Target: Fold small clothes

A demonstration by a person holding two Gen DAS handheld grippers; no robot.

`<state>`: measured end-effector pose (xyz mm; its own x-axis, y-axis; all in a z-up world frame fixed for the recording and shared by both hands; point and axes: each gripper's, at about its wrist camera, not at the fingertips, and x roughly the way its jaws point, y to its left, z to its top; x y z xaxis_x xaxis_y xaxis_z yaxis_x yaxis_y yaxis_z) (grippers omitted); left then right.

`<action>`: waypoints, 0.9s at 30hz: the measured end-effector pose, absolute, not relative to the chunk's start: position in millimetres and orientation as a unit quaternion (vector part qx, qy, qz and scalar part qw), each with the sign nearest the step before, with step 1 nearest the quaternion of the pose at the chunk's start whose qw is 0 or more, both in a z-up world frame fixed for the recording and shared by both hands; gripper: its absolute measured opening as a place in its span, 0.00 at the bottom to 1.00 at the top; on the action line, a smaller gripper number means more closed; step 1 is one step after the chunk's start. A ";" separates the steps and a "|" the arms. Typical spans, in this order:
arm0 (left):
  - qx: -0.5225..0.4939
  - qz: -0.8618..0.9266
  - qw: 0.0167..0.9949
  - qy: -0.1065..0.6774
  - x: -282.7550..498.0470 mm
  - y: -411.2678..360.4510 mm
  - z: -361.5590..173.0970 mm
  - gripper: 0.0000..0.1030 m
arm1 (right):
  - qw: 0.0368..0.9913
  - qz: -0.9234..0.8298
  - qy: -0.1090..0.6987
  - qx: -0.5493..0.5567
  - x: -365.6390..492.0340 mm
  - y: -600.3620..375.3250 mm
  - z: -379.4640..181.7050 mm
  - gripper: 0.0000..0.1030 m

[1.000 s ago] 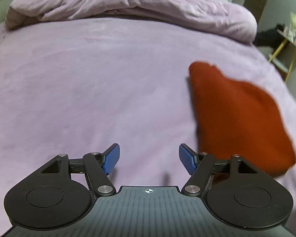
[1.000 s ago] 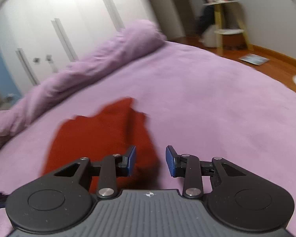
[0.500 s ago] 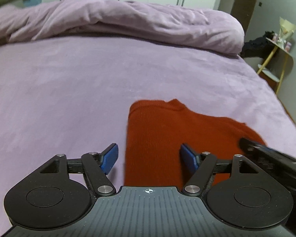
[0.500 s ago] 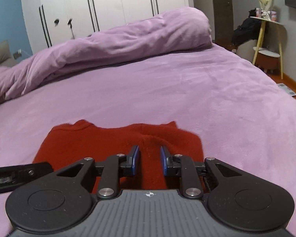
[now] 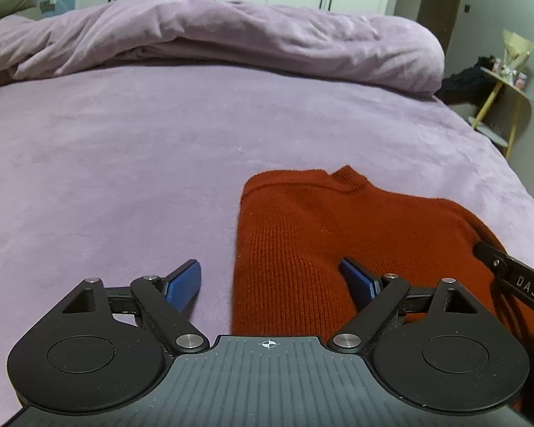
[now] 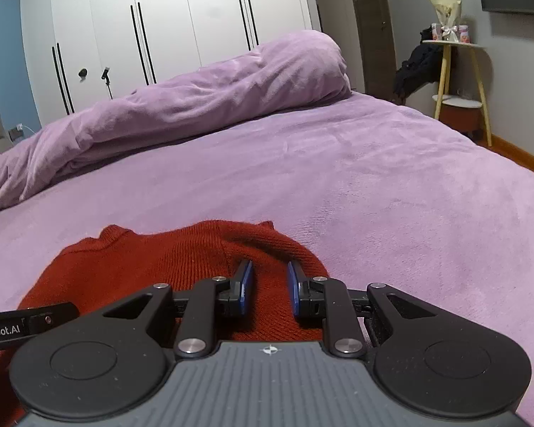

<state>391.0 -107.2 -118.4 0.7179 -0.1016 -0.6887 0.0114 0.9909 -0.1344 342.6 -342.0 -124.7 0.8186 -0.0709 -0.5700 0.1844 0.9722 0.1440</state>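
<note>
A rust-red knit sweater point(image 5: 341, 235) lies flat on the purple bed cover point(image 5: 124, 163), its collar pointing away from me. My left gripper point(image 5: 270, 281) is open wide and straddles the sweater's left edge, one blue pad on the cover and one over the knit. My right gripper point(image 6: 268, 284) is open with a narrow gap and sits low over the sweater's point(image 6: 181, 256) right part, empty. The right tool's side shows at the right edge of the left wrist view point(image 5: 512, 281).
A rolled purple duvet point(image 5: 213, 35) lies along the far side of the bed. White wardrobes point(image 6: 160, 17) stand behind it. A yellow-legged side table point(image 6: 459, 71) with dark clothing stands off the bed's right side, above a wooden floor point(image 6: 516, 149).
Both grippers have swung in and come down over the sweater, which now lies still and flat. The right gripper's fingers have opened a little since half a second ago.
</note>
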 end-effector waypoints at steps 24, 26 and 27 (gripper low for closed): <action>-0.282 -0.220 0.795 0.490 394.6 -31.3 -128.3 0.75 | 0.767 0.116 0.454 0.439 315.1 -455.6 -141.5 0.48; -0.280 -0.217 0.792 0.497 403.0 -37.3 -133.0 0.74 | 0.762 0.116 0.456 0.445 322.7 -452.8 -146.6 0.41; -0.279 -0.218 0.793 0.497 405.2 -39.4 -134.5 0.73 | 0.758 0.117 0.456 0.452 325.7 -451.8 -149.8 0.38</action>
<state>405.2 -39.4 -134.5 0.4115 -0.6219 -0.6663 0.0680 0.7500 -0.6580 325.7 -451.8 -149.8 0.5575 0.5897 -0.5843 0.2345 0.5633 0.7923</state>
